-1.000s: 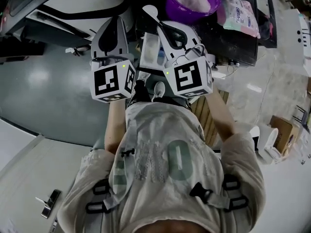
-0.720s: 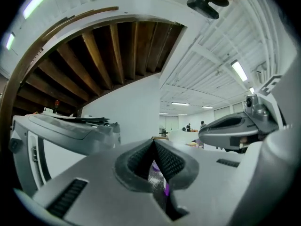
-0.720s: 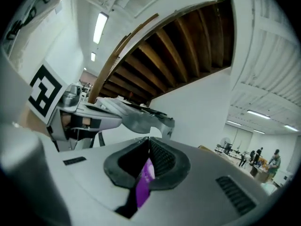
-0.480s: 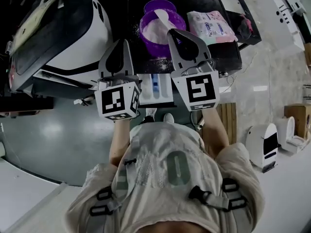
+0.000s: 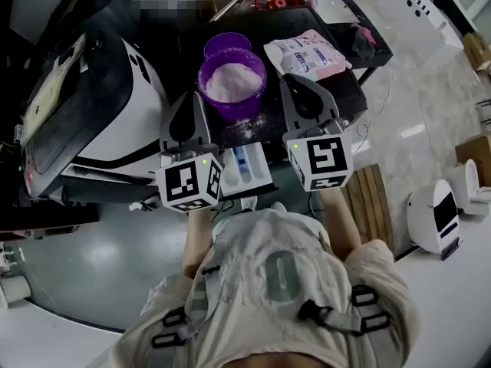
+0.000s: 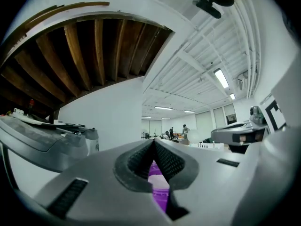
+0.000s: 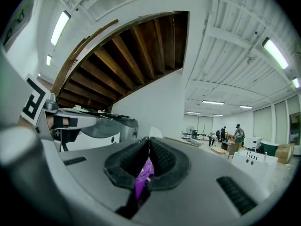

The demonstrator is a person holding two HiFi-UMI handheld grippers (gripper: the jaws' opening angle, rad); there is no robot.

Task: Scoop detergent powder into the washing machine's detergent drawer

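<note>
Both tongs are fully closed and hold nothing: the left gripper (image 5: 186, 107) and the right gripper (image 5: 297, 87) each have their pads pressed together, with only purple showing through the slit behind them. That purple is the bowl (image 5: 234, 112), heaped with powder (image 5: 232, 81). It sits just ahead of the tips and between them, slightly nearer my left. The drawer (image 5: 259, 167) is pulled out beside the washer (image 5: 100, 106) and lies back towards me, between the two marker cubes, with its long axis running front to back. I cannot find a scoop in the head view. I judge the next reach goes forward into the bowl, and either side could make it.
</note>
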